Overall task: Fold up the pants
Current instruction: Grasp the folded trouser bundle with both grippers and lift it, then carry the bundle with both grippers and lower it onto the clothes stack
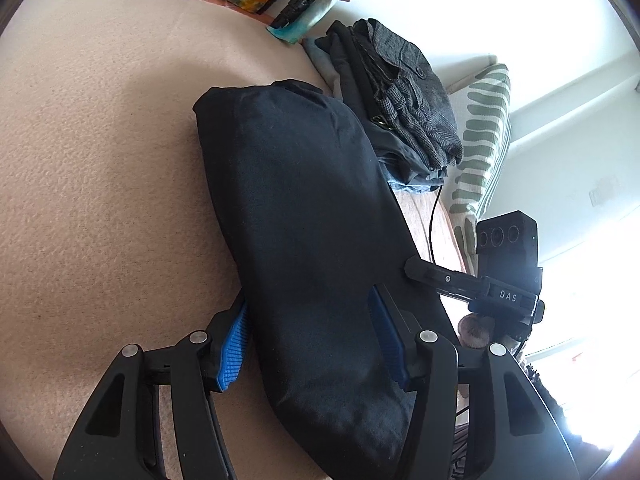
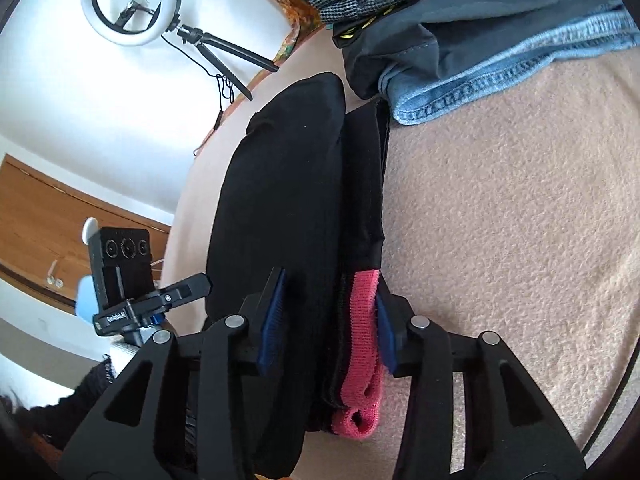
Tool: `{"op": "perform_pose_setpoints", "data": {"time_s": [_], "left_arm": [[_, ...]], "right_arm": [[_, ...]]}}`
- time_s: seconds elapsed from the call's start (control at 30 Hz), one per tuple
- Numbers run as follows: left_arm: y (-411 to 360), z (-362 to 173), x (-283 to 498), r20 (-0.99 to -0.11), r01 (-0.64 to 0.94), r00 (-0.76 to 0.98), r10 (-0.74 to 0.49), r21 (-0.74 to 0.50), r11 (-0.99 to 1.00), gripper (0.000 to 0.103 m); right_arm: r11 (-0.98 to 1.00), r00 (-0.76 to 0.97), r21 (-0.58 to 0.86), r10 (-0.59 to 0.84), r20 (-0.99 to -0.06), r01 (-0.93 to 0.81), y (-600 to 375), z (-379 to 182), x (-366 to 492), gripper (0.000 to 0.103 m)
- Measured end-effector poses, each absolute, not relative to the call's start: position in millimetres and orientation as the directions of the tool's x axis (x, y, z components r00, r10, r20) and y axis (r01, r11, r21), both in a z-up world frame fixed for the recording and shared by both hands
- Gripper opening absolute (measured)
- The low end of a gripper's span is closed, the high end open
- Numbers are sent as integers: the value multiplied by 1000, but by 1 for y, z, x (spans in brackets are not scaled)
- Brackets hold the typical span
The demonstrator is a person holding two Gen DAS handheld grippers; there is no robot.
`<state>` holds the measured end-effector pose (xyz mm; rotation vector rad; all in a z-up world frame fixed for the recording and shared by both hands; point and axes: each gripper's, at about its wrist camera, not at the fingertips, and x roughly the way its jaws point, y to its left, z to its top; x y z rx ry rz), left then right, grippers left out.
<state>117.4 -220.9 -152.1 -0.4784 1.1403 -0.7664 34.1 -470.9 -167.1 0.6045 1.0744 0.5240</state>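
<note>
1. A folded bundle of black fabric pants [image 1: 304, 216] lies on a beige textured blanket-covered bed [image 1: 100, 160], stretching from the near edge toward a heap of other clothes at the far side.
2. The left gripper [image 1: 308, 344], black with blue ribbed pads [image 1: 232, 354], straddles the near end of the bundle; its fingers sit one on each side, pressed against the cloth and holding it.
3. The right gripper [image 2: 324, 324], seen from its own camera, clamps the same black pants [image 2: 288, 208] together with a pink-red knitted waistband [image 2: 362, 344] that shows at the folded end; one blue pad [image 2: 272, 316] lies against the black cloth, the other against the pink band.
4. In the left wrist view the right gripper's black camera block [image 1: 508, 248] appears beside the bundle's right edge, just off the bed's side.
5. Beyond the pants rests a stack of folded garments [image 1: 404, 112]: grey checked cloth on top, dark fabric under it, and blue denim at the bottom, touching the bundle's far corner.
6. A green-and-white striped cushion [image 1: 484, 136] leans behind the stack.
7. A white ring light on a black tripod [image 2: 132, 4] stands past the bed's edge in the right wrist view, before a white wall.
</note>
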Motion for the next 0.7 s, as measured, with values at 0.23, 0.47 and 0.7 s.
{"op": "perform_pose_setpoints", "data": {"time_s": [0.23,0.47,0.7], "left_arm": [[-221,-153,118,-650,299,230,-725,-661,688,32],[-218,-146,115,-638,327,256,-726,-650,686,25],[-218,-130,110,-613,381,289,-736,-631,675,16]], "right_arm": [[802,442,584,570,-692,-120,-461,-145,27,18],[870,487,466,482,-728,-163,-442,-119,18,14],[910,525,376,411,-746,-178,-427,-102,8,14]]}}
